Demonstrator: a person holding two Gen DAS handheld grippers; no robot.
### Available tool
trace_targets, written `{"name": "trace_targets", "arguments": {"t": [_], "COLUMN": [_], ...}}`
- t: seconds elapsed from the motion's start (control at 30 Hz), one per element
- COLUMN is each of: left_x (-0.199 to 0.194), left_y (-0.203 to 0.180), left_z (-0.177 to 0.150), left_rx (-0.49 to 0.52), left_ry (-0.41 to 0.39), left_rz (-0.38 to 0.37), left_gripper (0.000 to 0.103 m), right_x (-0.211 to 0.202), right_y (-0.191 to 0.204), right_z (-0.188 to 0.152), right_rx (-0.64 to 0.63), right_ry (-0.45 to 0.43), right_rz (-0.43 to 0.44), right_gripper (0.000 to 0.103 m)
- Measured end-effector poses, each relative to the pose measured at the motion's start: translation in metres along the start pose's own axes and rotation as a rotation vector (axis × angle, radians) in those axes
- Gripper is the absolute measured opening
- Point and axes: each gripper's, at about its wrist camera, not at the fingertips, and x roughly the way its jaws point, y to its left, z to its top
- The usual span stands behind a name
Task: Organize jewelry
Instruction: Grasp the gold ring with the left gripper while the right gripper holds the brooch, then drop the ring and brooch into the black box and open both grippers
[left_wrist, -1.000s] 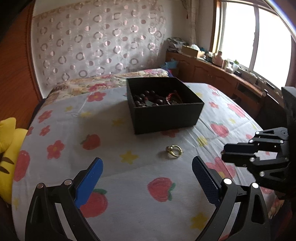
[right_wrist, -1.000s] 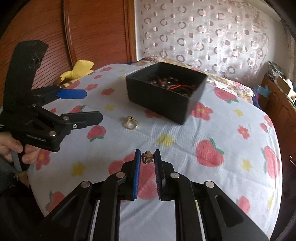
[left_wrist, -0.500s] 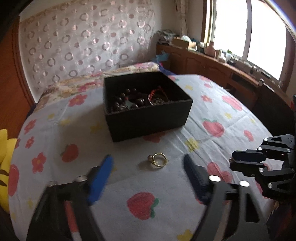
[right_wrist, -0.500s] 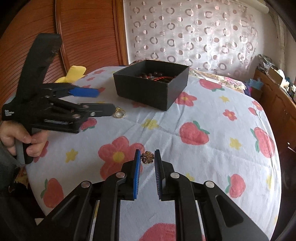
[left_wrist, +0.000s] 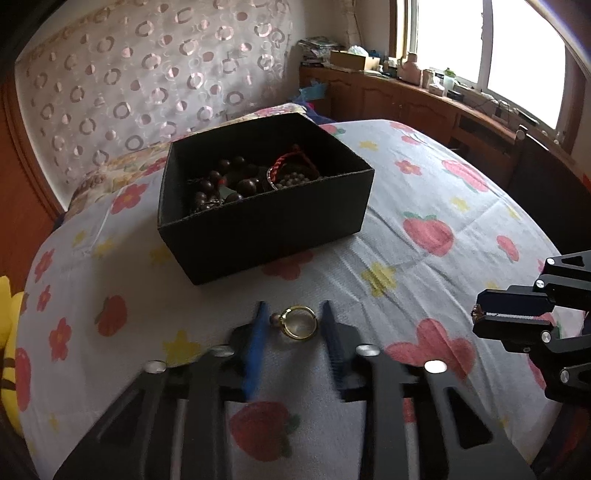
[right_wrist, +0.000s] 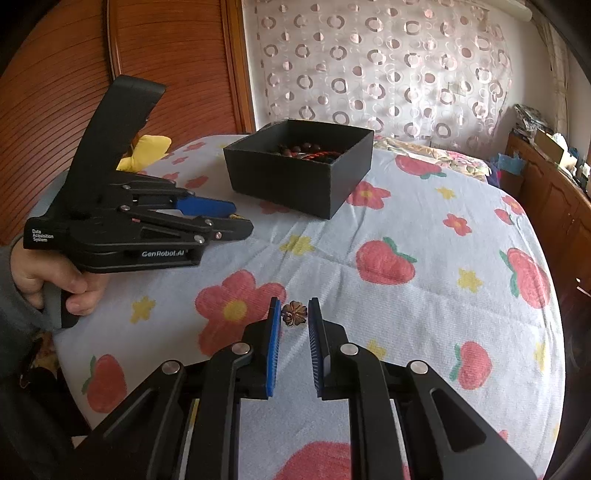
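The left gripper sat half open around the gold ring on the bed, near the black box, and the ring could slip away, while the right gripper pinched a small flower charm.

The left tool is black with blue pads; between them lies a gold ring with a dark brown bead. Ahead of it stands a black box holding dark brown beads and a red cord. The bedspread under both tools is pale blue-white, printed with red strawberries, red flowers and yellow stars. The right tool, also black with blue pads, frames a brown flower-shaped piece. Beyond the box hangs a white curtain patterned with pinkish-grey rings. Left of the left tool sits something yellow.
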Motion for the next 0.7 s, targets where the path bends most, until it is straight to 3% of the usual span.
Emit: {"name": "trace_targets", "arguments": {"t": [0.3,0.7], "left_x": [-0.02,-0.047], "left_y": [0.007,0.02], "left_z": [0.005,0.027], "left_rx": [-0.028,-0.05], "left_ry": [-0.065,-0.151], "left_rz": [0.002,0.035], "left_gripper": [0.025,0.025], "right_x": [-0.008,-0.012], "right_y": [-0.001,-0.008], "right_z": [0.012,0.063], "right_rx": [-0.005,-0.022], "right_ry": [-0.025,-0.09], "right_rz": [-0.008,-0.032], "right_gripper": [0.017,0.017]}}
